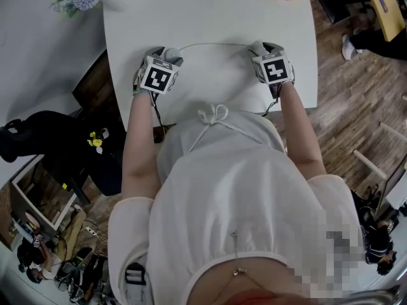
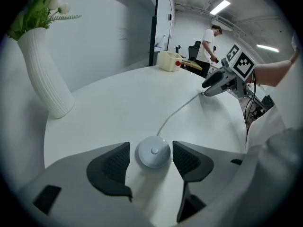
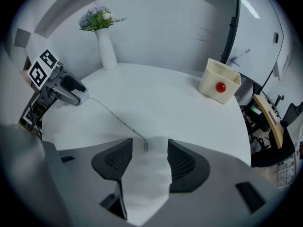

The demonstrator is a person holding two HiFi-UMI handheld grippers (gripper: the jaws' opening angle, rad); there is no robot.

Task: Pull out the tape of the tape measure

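Left claw point(image 2: 150, 149) spread around tape measure point(image 2: 153, 152); right claw point(image 3: 149, 145) spread, tape point(image 3: 121, 122) end between.

Round grey tape measure point(image 2: 153, 151) lies flat, untouched, between left gripper point(image 2: 151, 161) jaws. Thin white tape point(image 2: 177, 110) is extended, its end point(image 3: 145, 145) loose between right gripper point(image 3: 149, 152) jaws.

The tape measure point(image 2: 153, 151) is pale blue-grey, the table point(image 2: 123, 98) white, the vase point(image 2: 45, 74) ribbed white, the box point(image 3: 210, 79) cream.

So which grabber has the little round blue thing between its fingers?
The left gripper: the round pale-blue tape measure case lies between its open jaws. The right gripper's jaws flank only the thin white tape.
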